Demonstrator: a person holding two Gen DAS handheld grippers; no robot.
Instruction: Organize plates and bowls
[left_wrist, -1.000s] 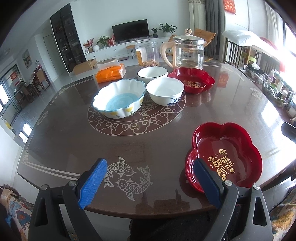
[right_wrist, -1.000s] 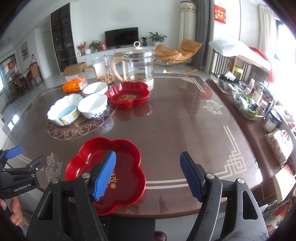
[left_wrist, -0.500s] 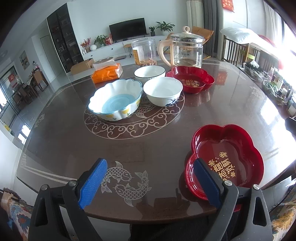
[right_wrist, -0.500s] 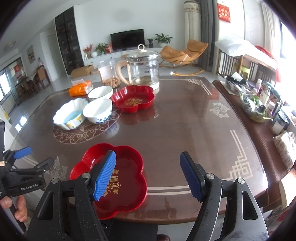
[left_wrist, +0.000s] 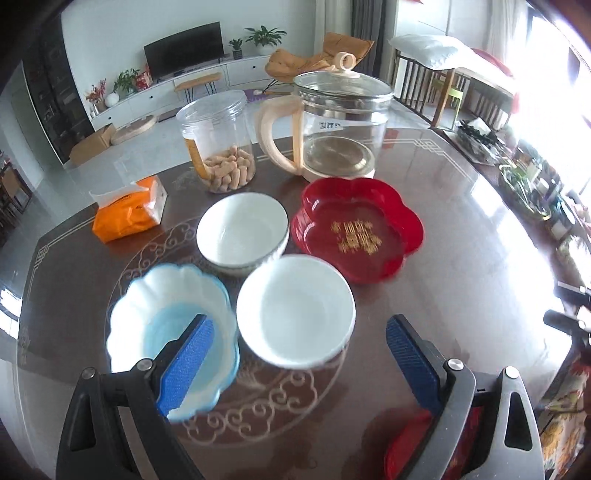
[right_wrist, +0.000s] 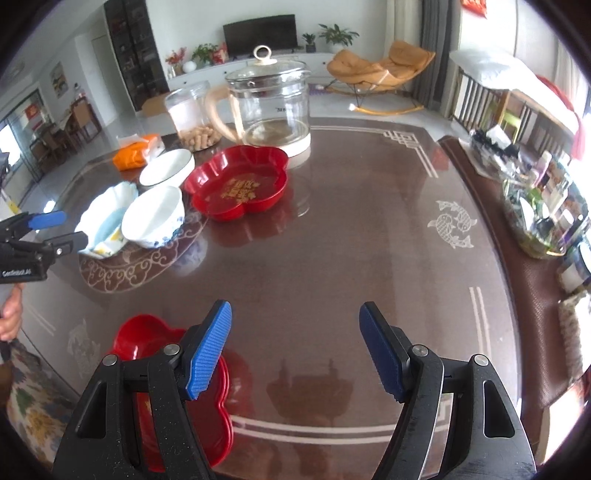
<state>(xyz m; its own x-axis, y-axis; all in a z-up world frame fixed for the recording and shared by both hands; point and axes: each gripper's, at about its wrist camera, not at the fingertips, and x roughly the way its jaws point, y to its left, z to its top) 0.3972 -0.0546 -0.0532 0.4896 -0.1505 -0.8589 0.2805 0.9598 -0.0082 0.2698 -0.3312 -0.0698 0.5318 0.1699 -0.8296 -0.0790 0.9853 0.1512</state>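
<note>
The left gripper (left_wrist: 299, 358) has its jaws wide apart, empty, above a plain white ceramic bowl (left_wrist: 295, 312); one pad overlaps the scalloped white-and-blue bowl (left_wrist: 162, 325). The right gripper (right_wrist: 295, 347), equally spread and empty, hovers over bare dark worktop (right_wrist: 332, 240), partly hiding the red flower-shaped plate (right_wrist: 147, 336).
</note>
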